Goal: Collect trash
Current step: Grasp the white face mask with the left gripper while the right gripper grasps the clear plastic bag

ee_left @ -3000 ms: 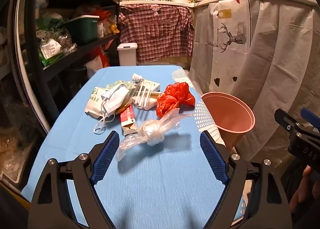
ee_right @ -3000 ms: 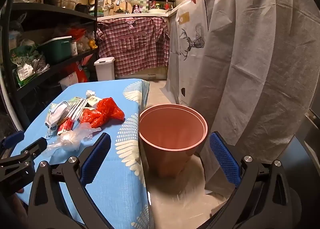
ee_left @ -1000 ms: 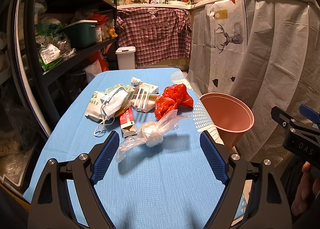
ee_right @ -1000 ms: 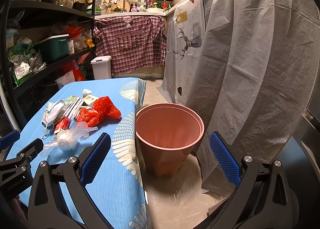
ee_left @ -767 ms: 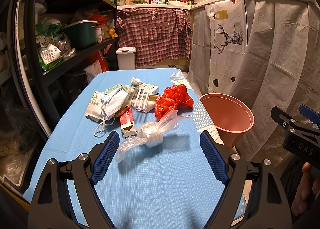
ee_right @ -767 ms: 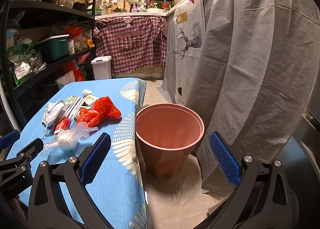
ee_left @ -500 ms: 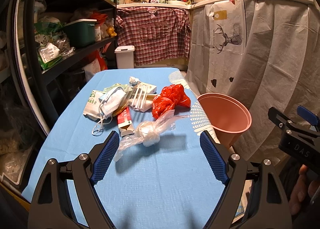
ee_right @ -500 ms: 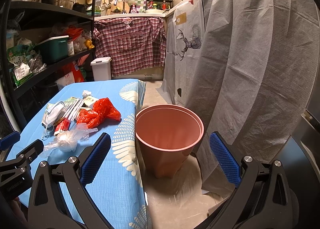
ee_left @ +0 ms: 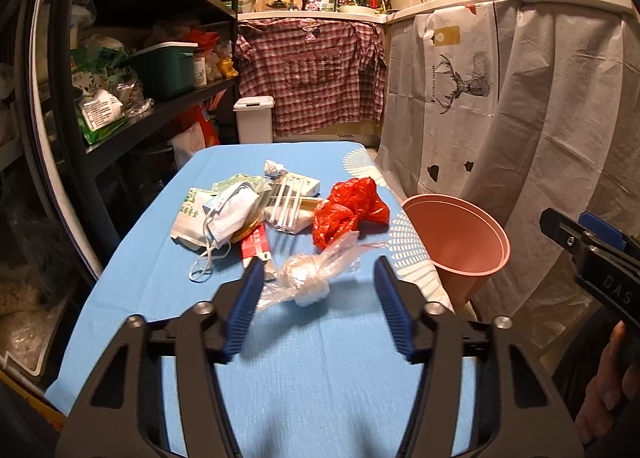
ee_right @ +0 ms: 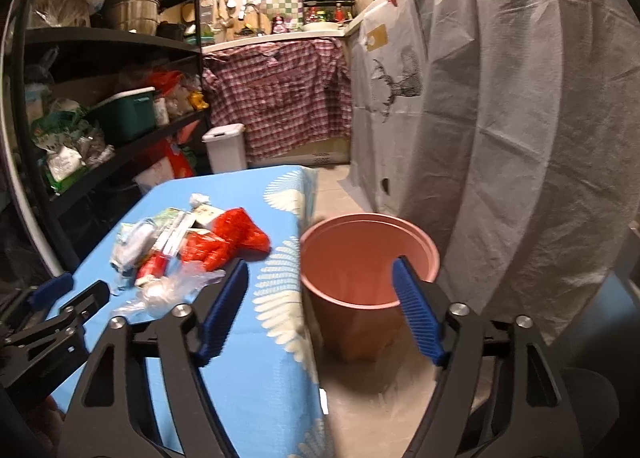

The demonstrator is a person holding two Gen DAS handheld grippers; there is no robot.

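Observation:
Trash lies in a heap on the blue table (ee_left: pixel 304 370): a knotted clear plastic bag (ee_left: pixel 310 276), a crumpled red bag (ee_left: pixel 350 206), a face mask (ee_left: pixel 232 210), a red carton (ee_left: pixel 256 244) and white packets (ee_left: pixel 294 198). My left gripper (ee_left: pixel 318 278) hovers just short of the clear bag, its jaws closing with nothing pressed between them. A pink bin (ee_right: pixel 366 258) stands on the floor to the right of the table. My right gripper (ee_right: pixel 320 278) hangs in front of the bin, its jaws also closing on nothing. The red bag (ee_right: pixel 232 240) shows in that view too.
Dark shelves (ee_left: pixel 132 70) packed with bags and a green box run along the left. A grey cloth with a deer print (ee_left: pixel 520 106) drapes the counter on the right. At the far end stand a white lidded bin (ee_left: pixel 254 118) and a plaid cloth (ee_left: pixel 312 74).
Both grippers' jaws have narrowed from wide open. The right view has rolled and tilted slightly. The trash pile and the pink bin have stayed put.

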